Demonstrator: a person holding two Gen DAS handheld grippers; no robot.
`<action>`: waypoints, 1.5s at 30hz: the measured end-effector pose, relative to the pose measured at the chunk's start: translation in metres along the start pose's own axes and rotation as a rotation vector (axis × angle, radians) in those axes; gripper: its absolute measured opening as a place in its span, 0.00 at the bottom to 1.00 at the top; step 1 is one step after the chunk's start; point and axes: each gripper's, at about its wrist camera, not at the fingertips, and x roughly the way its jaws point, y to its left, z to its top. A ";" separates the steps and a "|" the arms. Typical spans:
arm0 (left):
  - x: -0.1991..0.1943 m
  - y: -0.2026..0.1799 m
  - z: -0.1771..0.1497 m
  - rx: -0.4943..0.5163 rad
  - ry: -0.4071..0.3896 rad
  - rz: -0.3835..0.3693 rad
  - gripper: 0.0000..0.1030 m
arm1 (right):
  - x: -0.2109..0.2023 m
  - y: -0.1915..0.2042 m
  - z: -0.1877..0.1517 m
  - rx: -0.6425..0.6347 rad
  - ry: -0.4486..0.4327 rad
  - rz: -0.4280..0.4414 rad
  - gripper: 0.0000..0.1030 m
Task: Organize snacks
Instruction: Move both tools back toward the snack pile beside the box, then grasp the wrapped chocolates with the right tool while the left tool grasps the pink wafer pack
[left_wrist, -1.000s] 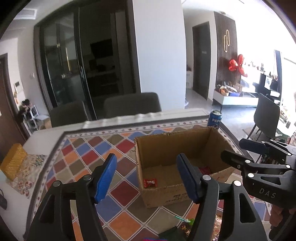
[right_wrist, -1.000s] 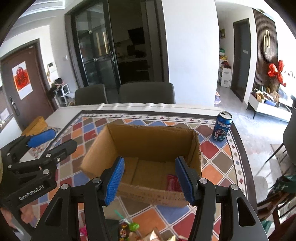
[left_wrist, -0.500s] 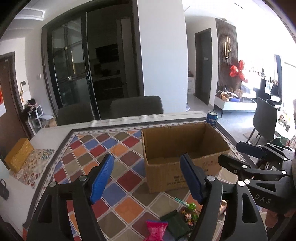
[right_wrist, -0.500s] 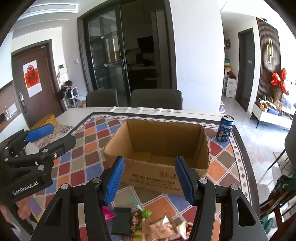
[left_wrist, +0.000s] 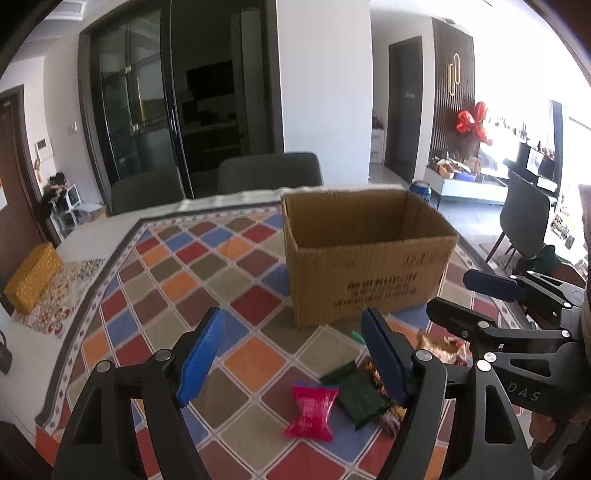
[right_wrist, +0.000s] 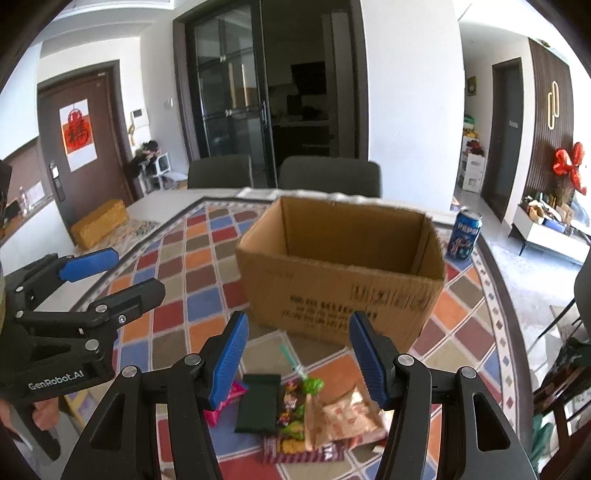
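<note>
An open cardboard box (left_wrist: 369, 258) (right_wrist: 343, 280) stands on the patterned tablecloth. In front of it lies a pile of snacks: a pink packet (left_wrist: 312, 411) (right_wrist: 226, 404), a dark green packet (left_wrist: 356, 393) (right_wrist: 258, 402), a beige bag (right_wrist: 345, 417) (left_wrist: 437, 345) and a green lollipop (right_wrist: 312, 384). My left gripper (left_wrist: 295, 354) is open and empty above the pink packet. My right gripper (right_wrist: 299, 358) is open and empty above the pile. Each gripper shows in the other's view, the right one (left_wrist: 469, 299) and the left one (right_wrist: 114, 273).
A Pepsi can (right_wrist: 463, 238) (left_wrist: 421, 192) stands right of the box near the table's edge. A yellow box (right_wrist: 99, 227) (left_wrist: 31, 277) lies on a floral cloth at the far left. Two grey chairs (right_wrist: 328, 175) stand behind the table.
Both grippers have pulled back and down from over the box. The box looks farther away, its inside is hidden, and the snack pile has come into view.
</note>
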 end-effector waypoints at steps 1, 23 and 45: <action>0.001 0.001 -0.003 -0.001 0.008 -0.002 0.73 | 0.002 0.000 -0.003 0.001 0.010 0.005 0.56; 0.054 0.009 -0.068 -0.065 0.246 -0.048 0.73 | 0.064 0.009 -0.062 0.007 0.245 0.076 0.51; 0.110 0.004 -0.095 -0.092 0.410 -0.127 0.62 | 0.118 0.003 -0.080 0.044 0.372 0.098 0.32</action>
